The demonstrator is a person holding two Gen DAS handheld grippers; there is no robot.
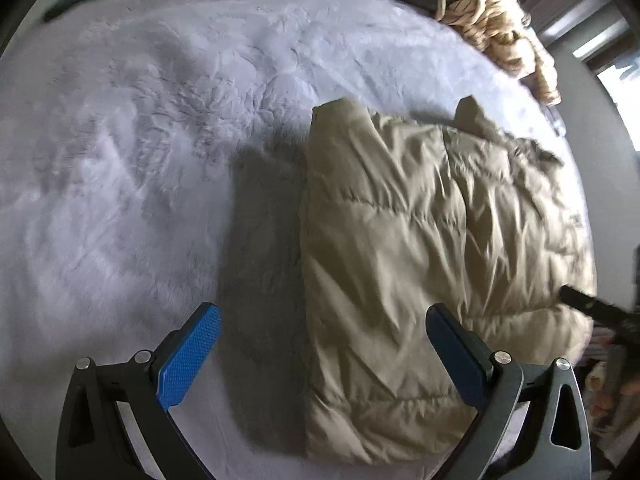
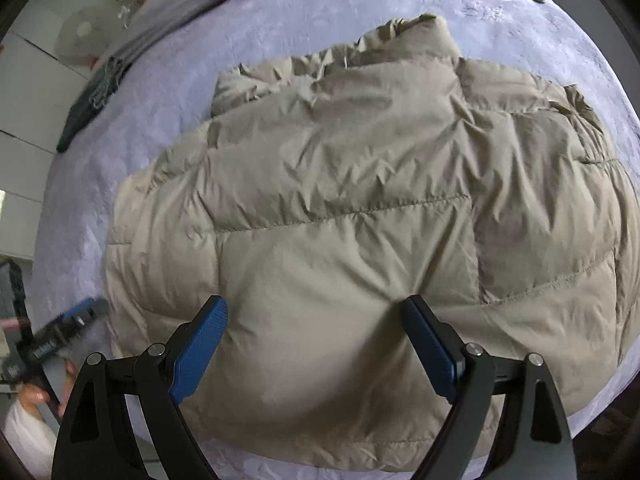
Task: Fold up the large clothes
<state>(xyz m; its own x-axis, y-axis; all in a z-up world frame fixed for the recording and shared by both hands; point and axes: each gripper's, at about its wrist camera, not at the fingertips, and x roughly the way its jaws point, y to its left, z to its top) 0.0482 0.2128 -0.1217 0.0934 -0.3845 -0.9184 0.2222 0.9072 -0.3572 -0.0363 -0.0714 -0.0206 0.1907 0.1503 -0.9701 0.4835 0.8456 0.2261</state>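
Beige puffer jacket [image 2: 340, 208] is laid flat on the lilac blanket [image 1: 140, 140], already folded in on itself, quilted side up, collar end pointed away from both cameras.

Left gripper [image 1: 322, 344]: jaws spread wide, nothing between the pads. It is aimed steeply down over the jacket's left edge; one blue finger [image 1: 190, 360] is seen over bare blanket just beside the jacket, the other over the jacket fabric. No contact with the cloth can be confirmed.

Right gripper [image 2: 316, 340]: jaws also wide, nothing gripped. It is held above the jacket's near hem, both fingers over fabric. A dent in the fabric is seen by the right finger; whether the pad touches there cannot be told.

In the right wrist view the left gripper is seen blurred, off the jacket's near-left corner, held by a hand [image 2: 34, 394] with a white sleeve.

A tan patterned throw [image 1: 500, 28] is bunched at the blanket's far edge, well apart from the jacket. A dark green cloth [image 2: 86, 100] is lying at the blanket's far-left edge.
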